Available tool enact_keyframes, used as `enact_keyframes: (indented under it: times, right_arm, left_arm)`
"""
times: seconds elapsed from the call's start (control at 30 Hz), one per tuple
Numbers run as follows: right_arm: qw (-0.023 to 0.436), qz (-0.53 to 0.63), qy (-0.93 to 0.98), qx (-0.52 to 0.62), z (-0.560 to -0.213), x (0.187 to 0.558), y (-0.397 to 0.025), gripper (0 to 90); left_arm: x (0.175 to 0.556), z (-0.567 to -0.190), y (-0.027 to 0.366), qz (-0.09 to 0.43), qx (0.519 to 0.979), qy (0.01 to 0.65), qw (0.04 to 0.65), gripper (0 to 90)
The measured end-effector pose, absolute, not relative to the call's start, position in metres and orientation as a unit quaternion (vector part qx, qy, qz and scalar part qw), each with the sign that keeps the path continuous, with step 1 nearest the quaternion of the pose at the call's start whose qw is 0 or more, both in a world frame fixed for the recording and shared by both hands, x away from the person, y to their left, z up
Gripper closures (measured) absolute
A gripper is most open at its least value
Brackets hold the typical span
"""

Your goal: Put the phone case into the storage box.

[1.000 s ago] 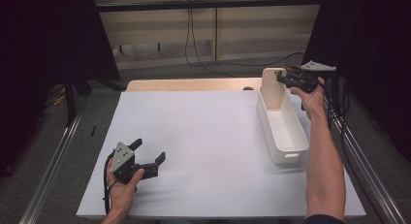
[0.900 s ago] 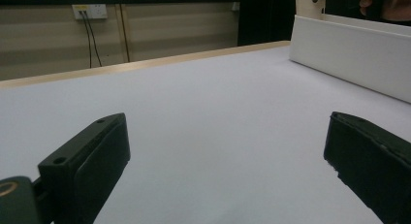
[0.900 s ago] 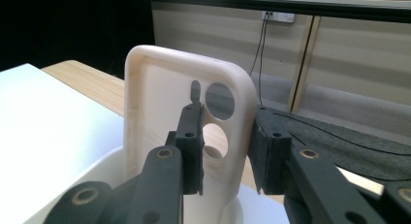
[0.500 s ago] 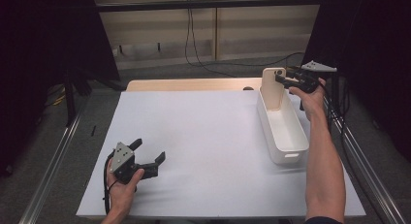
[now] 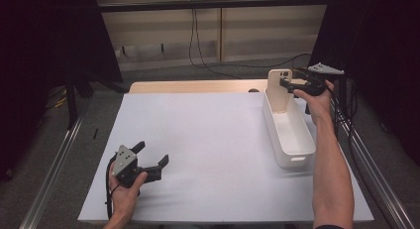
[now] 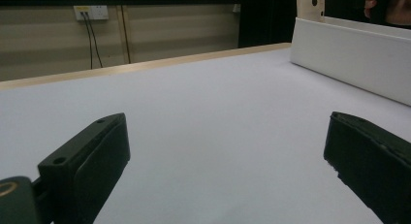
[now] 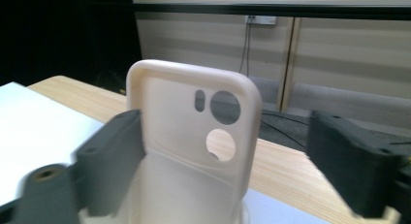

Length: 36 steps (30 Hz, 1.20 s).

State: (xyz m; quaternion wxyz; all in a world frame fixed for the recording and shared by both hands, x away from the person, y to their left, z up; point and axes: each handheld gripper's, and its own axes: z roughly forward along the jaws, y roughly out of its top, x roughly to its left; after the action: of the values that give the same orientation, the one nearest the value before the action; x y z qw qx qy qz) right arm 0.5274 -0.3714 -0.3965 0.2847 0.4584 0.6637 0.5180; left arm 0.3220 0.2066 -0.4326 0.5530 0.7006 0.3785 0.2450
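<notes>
The phone case [image 5: 279, 90] stands upright in the white bin [image 5: 288, 134], between the wide-open right claw [image 5: 287, 83].

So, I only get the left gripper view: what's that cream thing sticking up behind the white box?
Observer: A phone case, standing upright at the far end of the white bin.
Operator: Is anything holding it?
Observer: It isn't clamped. The right gripper has its jaws open, one on either side of the case.
Operator: And where's my gripper?
Observer: The left gripper is held low near the table's front left, well away from the bin.
</notes>
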Motion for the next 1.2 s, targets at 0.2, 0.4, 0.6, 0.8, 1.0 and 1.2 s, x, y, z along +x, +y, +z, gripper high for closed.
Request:
enact_keyframes:
  times: [0.2, 0.4, 0.6, 0.8, 1.0, 1.2]
  right_arm:
    - [0.295, 0.517, 0.653, 0.468, -0.395, 0.525, -0.371, 4.1]
    - [0.297, 0.518, 0.649, 0.472, -0.394, 0.522, -0.37, 1.9]
    - [0.3, 0.516, 0.648, 0.473, -0.392, 0.519, -0.37, 0.6]
    - [0.303, 0.518, 0.648, 0.469, -0.387, 0.515, -0.368, 0.4]
    - [0.32, 0.516, 0.645, 0.464, -0.384, 0.507, -0.364, 0.8]
    - [0.328, 0.513, 0.642, 0.467, -0.384, 0.497, -0.366, 1.1]
  left_arm:
    - [0.323, -0.432, 0.206, 0.247, 0.701, 0.378, 0.552, 2.8]
    - [0.324, -0.432, 0.206, 0.247, 0.701, 0.379, 0.551, 2.8]
    - [0.322, -0.432, 0.207, 0.248, 0.701, 0.38, 0.55, 2.7]
    - [0.322, -0.431, 0.208, 0.248, 0.7, 0.38, 0.551, 2.8]
    - [0.322, -0.431, 0.208, 0.248, 0.698, 0.381, 0.553, 2.7]
    - [0.321, -0.431, 0.21, 0.248, 0.698, 0.381, 0.553, 2.8]
